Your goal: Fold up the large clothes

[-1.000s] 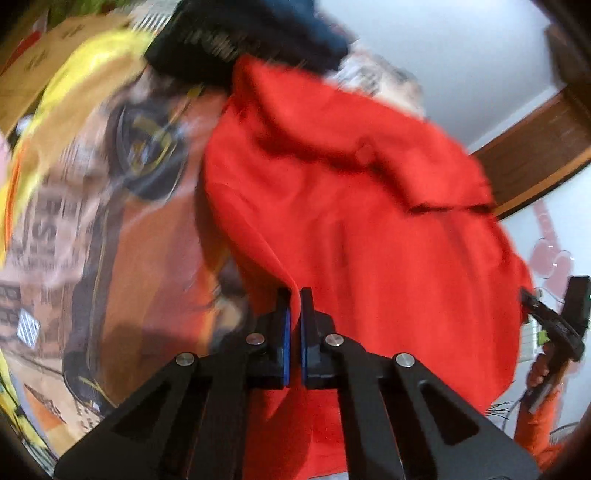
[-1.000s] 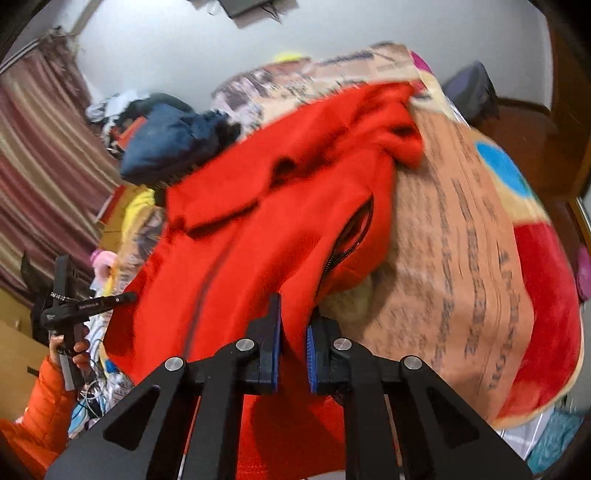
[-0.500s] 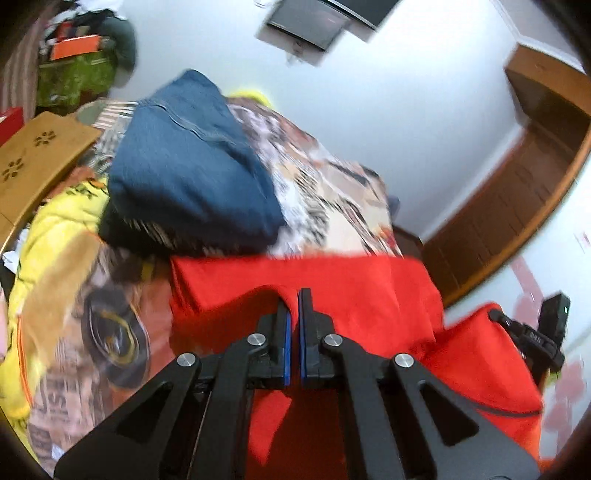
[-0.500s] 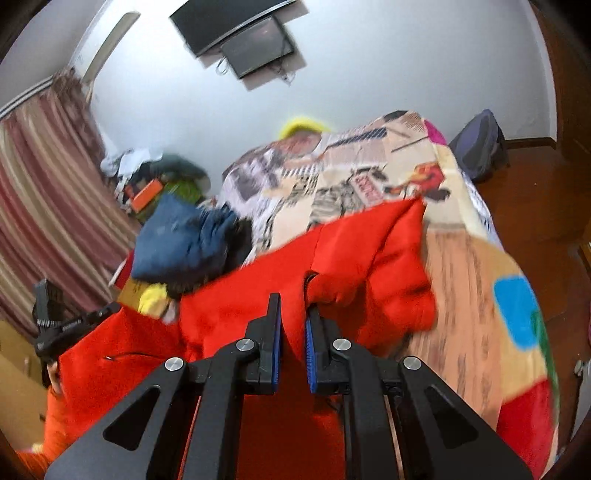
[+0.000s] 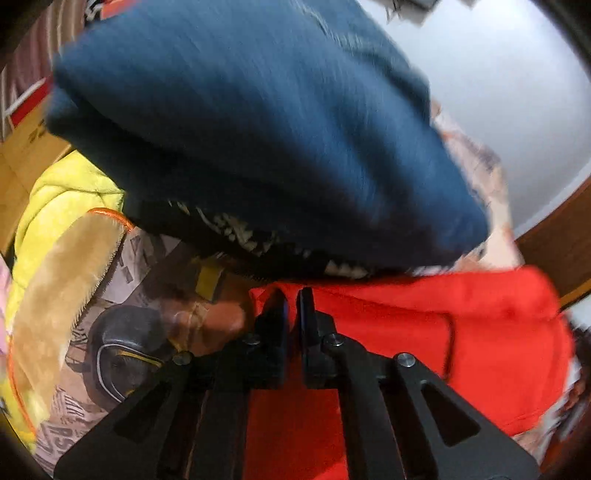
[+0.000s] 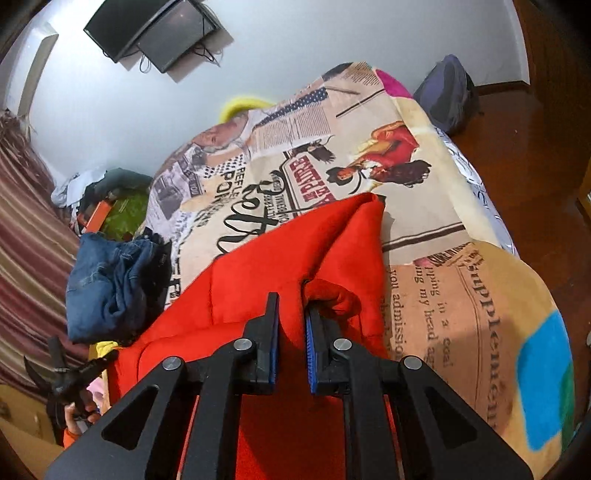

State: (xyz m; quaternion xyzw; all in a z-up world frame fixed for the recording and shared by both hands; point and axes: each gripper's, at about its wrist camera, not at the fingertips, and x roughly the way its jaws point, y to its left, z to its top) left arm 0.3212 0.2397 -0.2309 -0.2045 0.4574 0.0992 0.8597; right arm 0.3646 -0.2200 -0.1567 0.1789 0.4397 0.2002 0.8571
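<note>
A large red garment [image 6: 295, 251] lies across the printed bedspread [image 6: 424, 192]. My right gripper [image 6: 291, 310] is shut on a bunched fold of its red cloth near the garment's right edge. In the left wrist view the same red garment [image 5: 461, 325] spreads to the right, and my left gripper [image 5: 291, 299] is shut on its left corner, just below a heap of blue denim [image 5: 258, 129]. The left gripper [image 6: 70, 373] also shows at the lower left of the right wrist view, held in a hand.
A pile of blue jeans [image 6: 110, 280] sits at the left of the bed, over dark patterned cloth [image 5: 258, 236]. A yellow fleece [image 5: 62, 206] lies beside it. A backpack [image 6: 447, 92] rests on the wooden floor at the far right. A screen [image 6: 155, 29] hangs on the wall.
Both grippers have carried the red garment forward across the bed. The left one has come close under the denim pile. The garment now lies folded over itself, lower and flatter.
</note>
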